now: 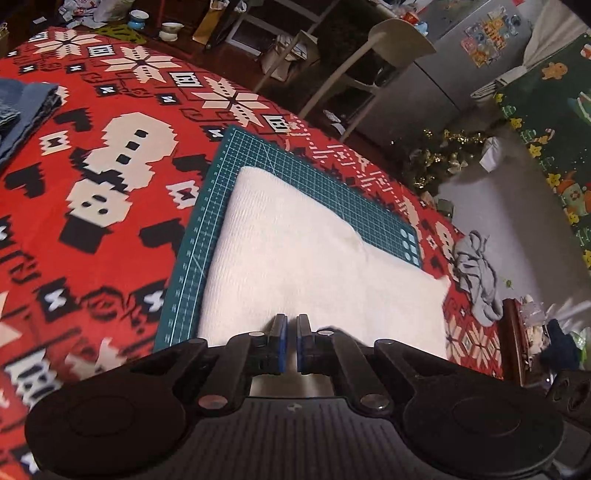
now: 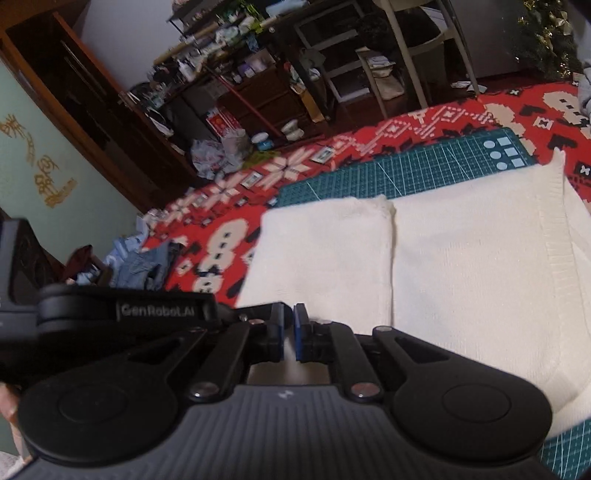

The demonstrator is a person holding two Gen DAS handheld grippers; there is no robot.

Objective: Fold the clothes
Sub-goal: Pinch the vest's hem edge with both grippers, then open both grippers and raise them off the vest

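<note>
While both grippers hover low over the cloth, the scene reads as follows.
Left gripper (image 1: 291,343): jaws nearly together, nothing between them — bottom centre of its frame.
Right gripper (image 2: 289,332): jaws drawn close, empty.
White knit garment (image 1: 303,258): folded flat on the green cutting mat (image 1: 221,177), frame centre.
Red patterned blanket (image 1: 110,166): beneath the mat.
Denim pile (image 1: 26,107): upper left — well apart.

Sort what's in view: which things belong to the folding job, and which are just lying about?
Job:
white sweater, part-folded
green mat under it
left gripper, shut
right gripper, shut

Lying about:
denim pile
grey garment
red blanket
cups
chair
</note>
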